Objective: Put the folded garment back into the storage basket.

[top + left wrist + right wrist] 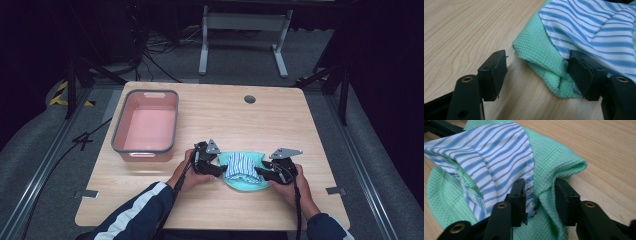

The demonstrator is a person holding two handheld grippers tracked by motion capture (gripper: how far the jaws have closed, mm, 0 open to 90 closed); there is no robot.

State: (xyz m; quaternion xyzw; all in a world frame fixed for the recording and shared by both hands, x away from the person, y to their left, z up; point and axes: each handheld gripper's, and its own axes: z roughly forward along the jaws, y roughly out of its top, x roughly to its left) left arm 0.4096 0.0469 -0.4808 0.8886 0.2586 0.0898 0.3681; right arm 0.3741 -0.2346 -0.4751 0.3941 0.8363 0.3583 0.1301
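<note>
Plastic tub (145, 125), pink inside with a grey rim and rounded corners, sits on the left part of the desk (280, 115); nothing lies in it. It is rectangular with a handle slot at each short end. The desk is pale wood-grain laminate, with a small round grey cap (249, 99) set in its far edge.

Near the front middle of the desk, to the right of the tub and apart from it, lies the green cloth (247, 183), a mint waffle-weave piece with a fine pebbled texture, bunched into a rounded heap with soft folded edges. On top of it rests the striped cloth (240, 164), smooth thin white fabric with blue stripes, draped over the green one in loose folds; a stitched hem shows along its edge in the right gripper view.

The left claw (537, 75) is released: its black jaws stand wide apart at the left side of the heap, one on bare wood, the other against the striped cloth, with a folded corner of the green cloth between them. The right claw (539, 197) comes at the heap's right side and is clenched on a raised fold of the green cloth, one jaw pressing the striped cloth's edge, the other the fold's outer face. A hand (188, 175) in a dark sleeve with a white stripe holds the left gripper.
</note>
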